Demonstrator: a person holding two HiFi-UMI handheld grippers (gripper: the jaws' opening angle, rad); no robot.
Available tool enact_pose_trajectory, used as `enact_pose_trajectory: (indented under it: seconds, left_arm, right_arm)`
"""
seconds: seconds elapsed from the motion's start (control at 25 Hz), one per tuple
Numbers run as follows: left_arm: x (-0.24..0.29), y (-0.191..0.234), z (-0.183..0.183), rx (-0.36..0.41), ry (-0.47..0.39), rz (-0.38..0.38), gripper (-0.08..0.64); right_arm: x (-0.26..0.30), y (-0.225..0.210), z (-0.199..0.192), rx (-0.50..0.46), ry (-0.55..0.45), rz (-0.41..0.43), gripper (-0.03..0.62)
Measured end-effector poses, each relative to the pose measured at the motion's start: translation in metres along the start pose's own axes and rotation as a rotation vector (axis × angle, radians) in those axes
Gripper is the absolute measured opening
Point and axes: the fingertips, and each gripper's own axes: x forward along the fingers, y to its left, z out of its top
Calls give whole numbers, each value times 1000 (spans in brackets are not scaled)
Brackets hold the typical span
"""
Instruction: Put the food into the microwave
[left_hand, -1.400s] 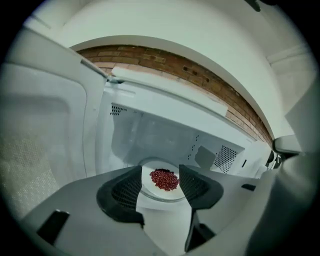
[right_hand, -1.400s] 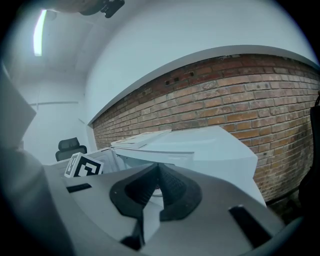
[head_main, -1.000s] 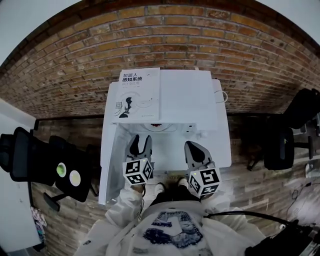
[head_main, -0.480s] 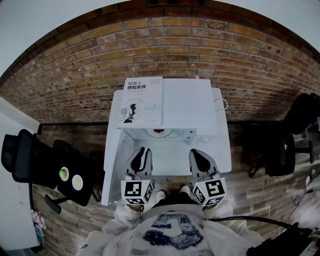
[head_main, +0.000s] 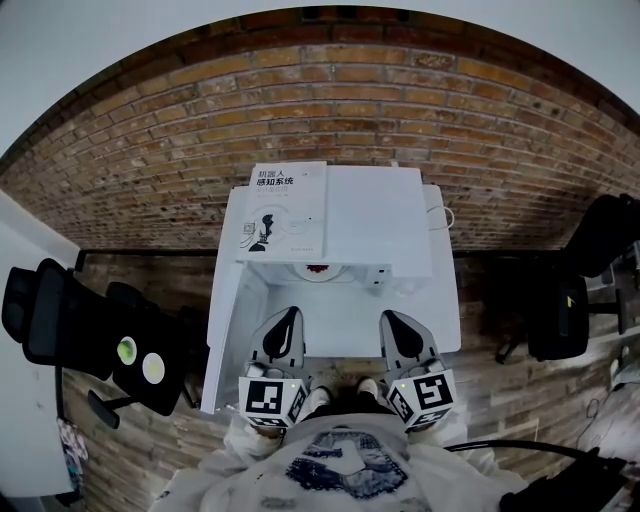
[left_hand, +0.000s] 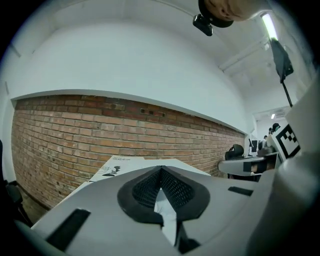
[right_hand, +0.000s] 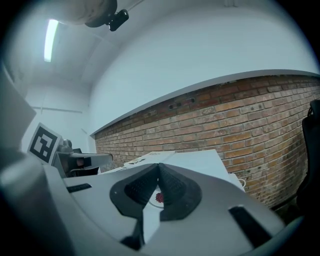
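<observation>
A white microwave (head_main: 370, 215) stands on a white table (head_main: 330, 325) against the brick wall. A book (head_main: 285, 205) lies on its top at the left. A white plate with red food (head_main: 318, 270) shows just under the microwave's front edge; whether it is inside I cannot tell. The red food (right_hand: 159, 197) also peeks between the right gripper's pads. My left gripper (head_main: 283, 322) and right gripper (head_main: 397, 322) hover side by side over the table's near part, short of the plate. Both point at the microwave. Both are shut with nothing in them.
Black office chairs (head_main: 60, 310) stand at the left, one carrying two round pale discs (head_main: 138, 358). Another dark chair (head_main: 560, 300) is at the right. A white cable (head_main: 440, 215) runs behind the microwave. A small white object (head_main: 378, 272) sits beside the plate.
The left gripper's jaws have gone from open to shut, holding nothing. Both grippers have drawn back toward me, away from the plate.
</observation>
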Motion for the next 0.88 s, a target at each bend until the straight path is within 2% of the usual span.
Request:
enact_pose_trajectory:
  seconds: [0.24, 0.88]
  left_arm:
    - [-2, -2, 4, 23, -12, 9, 6]
    - [2, -1, -14, 7, 35, 8, 6]
  right_arm:
    - [-1, 1, 1, -5, -1, 1, 12]
    - [0, 0, -2, -11, 0, -3, 12]
